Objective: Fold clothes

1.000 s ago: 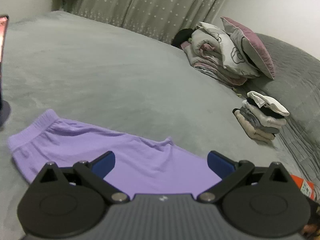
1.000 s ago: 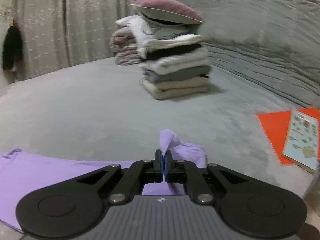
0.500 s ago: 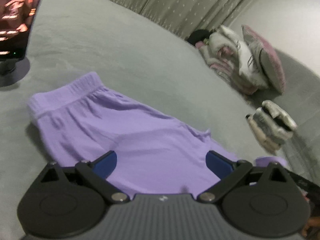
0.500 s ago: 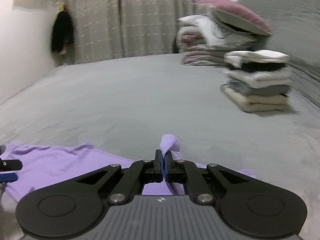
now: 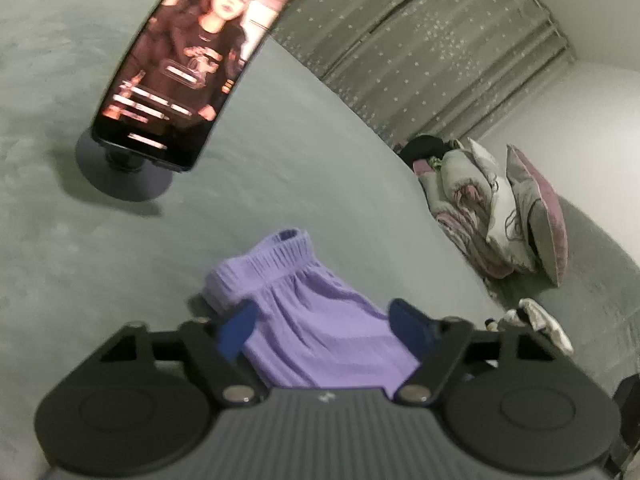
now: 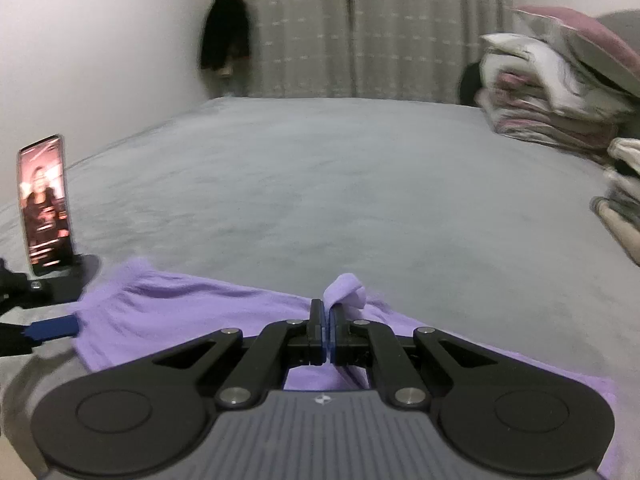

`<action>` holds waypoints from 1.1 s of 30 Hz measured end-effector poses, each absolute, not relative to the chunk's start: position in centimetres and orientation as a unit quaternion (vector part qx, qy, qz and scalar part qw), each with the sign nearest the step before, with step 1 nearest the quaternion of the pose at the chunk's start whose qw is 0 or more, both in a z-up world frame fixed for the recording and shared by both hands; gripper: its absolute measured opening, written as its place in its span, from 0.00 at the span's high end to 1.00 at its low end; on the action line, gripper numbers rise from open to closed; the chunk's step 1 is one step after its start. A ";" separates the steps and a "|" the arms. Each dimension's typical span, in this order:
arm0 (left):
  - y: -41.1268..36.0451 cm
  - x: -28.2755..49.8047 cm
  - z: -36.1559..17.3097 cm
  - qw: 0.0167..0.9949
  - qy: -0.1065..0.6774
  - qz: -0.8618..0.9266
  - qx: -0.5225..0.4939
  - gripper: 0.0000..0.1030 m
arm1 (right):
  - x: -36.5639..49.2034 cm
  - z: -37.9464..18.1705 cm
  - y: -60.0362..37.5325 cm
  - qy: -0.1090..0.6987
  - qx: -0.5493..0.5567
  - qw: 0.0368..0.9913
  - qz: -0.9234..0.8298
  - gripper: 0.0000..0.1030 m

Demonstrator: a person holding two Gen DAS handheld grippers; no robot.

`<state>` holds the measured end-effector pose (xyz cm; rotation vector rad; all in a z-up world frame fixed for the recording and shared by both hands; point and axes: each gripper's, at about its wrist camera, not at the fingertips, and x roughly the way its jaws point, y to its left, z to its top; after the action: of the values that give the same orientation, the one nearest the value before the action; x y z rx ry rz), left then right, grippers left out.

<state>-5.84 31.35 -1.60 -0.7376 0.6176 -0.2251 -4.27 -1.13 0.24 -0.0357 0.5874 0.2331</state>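
Purple shorts (image 5: 312,316) lie on the grey bed, elastic waistband (image 5: 276,256) toward the phone. My left gripper (image 5: 324,326) hovers over the waist end; its jaws are closing with the fabric lying between and below the blue pads (image 5: 238,330), which stand apart from it. In the right wrist view the shorts (image 6: 192,312) spread to the left. My right gripper (image 6: 327,320) is shut on a pinch of the purple cloth, and a small fold (image 6: 346,286) sticks up past the tips. The left gripper's blue fingertip (image 6: 54,327) shows at the left edge.
A phone (image 5: 192,64) playing a video stands on a round base (image 5: 120,178), close behind the waistband. Stacked bedding and a pink pillow (image 5: 536,216) sit at the far right. A pile of folded clothes (image 6: 624,204) is on the right. Curtains (image 6: 360,28) hang behind the bed.
Both grippers swept left along the bed. The left one came over the waistband near the phone and its jaws narrowed. The right one kept its pinch and carried the cloth leftward.
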 end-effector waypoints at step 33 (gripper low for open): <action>34.2 -5.9 -1.2 0.886 0.247 -0.083 -0.384 0.61 | -5.0 -4.9 11.3 0.300 0.029 0.887 0.351 0.72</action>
<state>-5.91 34.22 -1.18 -0.7985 0.5136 -0.1720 -5.00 11.31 -4.87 0.0604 0.6245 0.7290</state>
